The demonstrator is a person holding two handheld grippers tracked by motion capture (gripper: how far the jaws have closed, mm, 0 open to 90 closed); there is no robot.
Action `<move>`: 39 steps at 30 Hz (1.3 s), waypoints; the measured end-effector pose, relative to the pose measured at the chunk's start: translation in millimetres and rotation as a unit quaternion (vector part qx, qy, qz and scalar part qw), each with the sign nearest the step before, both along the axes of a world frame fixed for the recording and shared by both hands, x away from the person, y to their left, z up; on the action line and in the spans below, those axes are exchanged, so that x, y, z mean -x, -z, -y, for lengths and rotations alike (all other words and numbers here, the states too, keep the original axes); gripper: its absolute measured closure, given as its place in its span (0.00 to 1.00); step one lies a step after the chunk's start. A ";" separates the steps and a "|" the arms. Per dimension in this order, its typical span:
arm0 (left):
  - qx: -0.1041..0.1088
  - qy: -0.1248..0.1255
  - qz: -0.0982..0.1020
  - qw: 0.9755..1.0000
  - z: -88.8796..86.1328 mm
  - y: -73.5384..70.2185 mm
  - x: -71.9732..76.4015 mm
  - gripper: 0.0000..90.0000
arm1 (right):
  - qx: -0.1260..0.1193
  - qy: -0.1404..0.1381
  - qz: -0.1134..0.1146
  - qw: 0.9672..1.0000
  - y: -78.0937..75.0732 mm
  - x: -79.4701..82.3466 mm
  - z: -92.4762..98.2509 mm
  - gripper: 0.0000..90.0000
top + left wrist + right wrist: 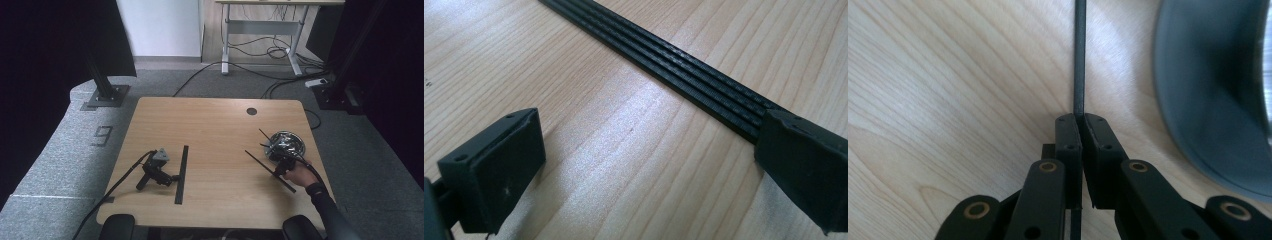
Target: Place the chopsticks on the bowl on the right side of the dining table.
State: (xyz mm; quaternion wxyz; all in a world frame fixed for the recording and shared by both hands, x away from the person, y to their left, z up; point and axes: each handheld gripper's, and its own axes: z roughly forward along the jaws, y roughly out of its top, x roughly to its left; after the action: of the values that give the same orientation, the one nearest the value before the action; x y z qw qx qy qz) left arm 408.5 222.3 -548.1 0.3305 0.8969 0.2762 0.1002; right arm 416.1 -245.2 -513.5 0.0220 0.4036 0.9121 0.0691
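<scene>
A long black ribbed strip [181, 174] lies flat on the wooden table [215, 130], left of centre. My left gripper [172, 177] rests on the table beside it, with no hand on it. Its jaws stand open [649, 165] on bare wood, and the ribbed strip [664, 65] runs past the right fingertip [809, 170]. At the right, a hand holds my right gripper [276, 171] shut on a thin black strip [270, 171] that slants across the table. Up close, the right gripper [1081, 120] clamps that strip [1079, 60] edge-on, low over the wood.
A shiny metal bowl [301, 145] with dark pieces in it stands just beyond the right gripper; its grey wall [1208, 90] is close on the right. Another thin strip [264, 135] pokes out of the bowl. A round cable hole [251, 111] sits near the far edge.
</scene>
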 end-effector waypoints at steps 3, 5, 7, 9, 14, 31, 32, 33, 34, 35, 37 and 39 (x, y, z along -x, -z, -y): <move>0.000 0.000 0.000 1.000 0.0 0.0 0.0 0.00 | 0.008 -0.007 -0.005 1.000 0.3 -2.7 -3.7 0.91; 0.000 0.000 0.000 1.000 0.0 0.0 0.0 0.00 | 0.012 -0.010 -0.015 1.000 0.2 -4.3 -6.5 0.94; 0.000 0.000 0.000 1.000 0.0 0.0 0.0 0.00 | 0.021 -0.015 -0.018 1.000 0.2 -5.5 -9.1 0.95; 0.000 0.000 0.000 1.000 0.0 0.0 0.0 0.00 | 0.026 -0.016 -0.023 0.999 0.1 -6.4 -10.8 0.95; 0.000 0.000 0.000 1.000 0.0 0.0 0.0 0.00 | 0.016 -0.015 -0.017 1.000 -0.7 -6.3 -10.6 0.96; 0.000 0.000 0.000 1.000 0.0 0.0 0.0 0.00 | -0.006 -0.019 0.007 1.000 -37.1 -1.2 -7.9 0.96; 0.000 0.000 0.000 1.000 0.0 0.0 0.0 0.00 | -0.009 -0.019 0.011 1.000 -38.3 -1.1 -7.7 0.96; 0.000 0.000 0.000 1.000 0.0 0.0 0.0 0.00 | -0.010 -0.017 0.011 1.000 -40.0 -0.7 -7.6 0.96; 0.000 0.000 0.000 1.000 0.0 0.0 0.0 0.00 | -0.013 -0.020 0.011 1.000 -41.4 -0.8 -7.3 0.96; 0.000 0.000 0.000 1.000 0.0 0.0 0.0 0.00 | -0.012 -0.018 0.012 1.000 -43.1 -0.4 -7.3 0.96; 0.000 0.000 0.000 1.000 0.0 0.0 0.0 0.00 | -0.014 -0.018 0.013 1.000 -46.5 -0.2 -7.1 0.96; 0.000 0.000 0.000 1.000 0.0 0.0 0.0 0.00 | -0.017 -0.019 0.015 1.000 -50.2 0.2 -7.0 0.96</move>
State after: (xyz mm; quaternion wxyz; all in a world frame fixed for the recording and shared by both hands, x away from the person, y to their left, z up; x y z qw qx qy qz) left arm 408.5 222.3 -548.1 0.3306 0.8969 0.2762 0.1002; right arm 415.9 -238.2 -463.3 0.0274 0.3857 0.9177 0.0908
